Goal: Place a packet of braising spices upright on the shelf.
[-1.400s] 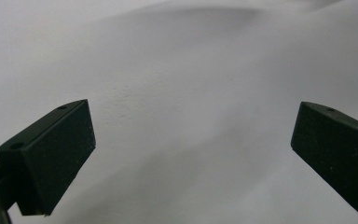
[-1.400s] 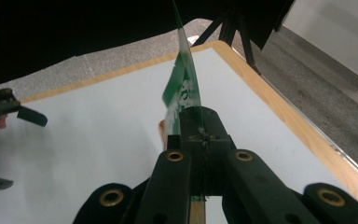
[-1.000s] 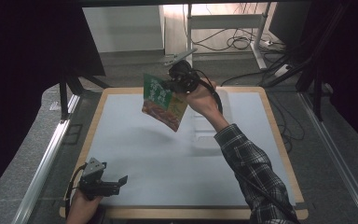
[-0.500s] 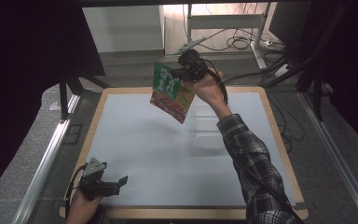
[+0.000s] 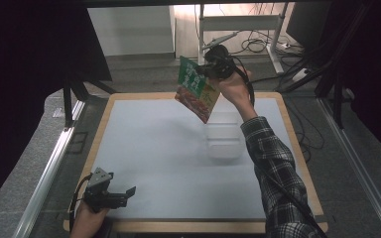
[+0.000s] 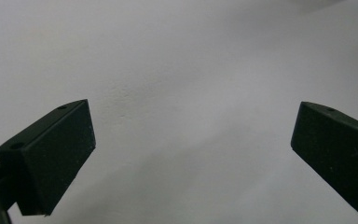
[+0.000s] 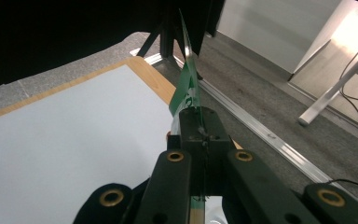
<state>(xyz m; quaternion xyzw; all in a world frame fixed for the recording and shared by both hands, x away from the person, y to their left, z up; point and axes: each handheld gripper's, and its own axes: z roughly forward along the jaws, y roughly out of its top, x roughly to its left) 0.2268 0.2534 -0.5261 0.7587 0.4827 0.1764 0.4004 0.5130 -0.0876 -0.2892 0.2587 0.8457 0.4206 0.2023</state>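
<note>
The right gripper point(image 5: 209, 71), raised above the table's point(image 5: 144, 144) twelve o'clock edge, pinches a green food packet point(image 5: 194, 89) tightly between closed jaws, while the left gripper point(image 5: 121, 192) rests at seven o'clock, jaws spread wide and empty.

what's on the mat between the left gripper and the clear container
Nothing: in the high view the white mat is bare between the left gripper and the clear container.
</note>
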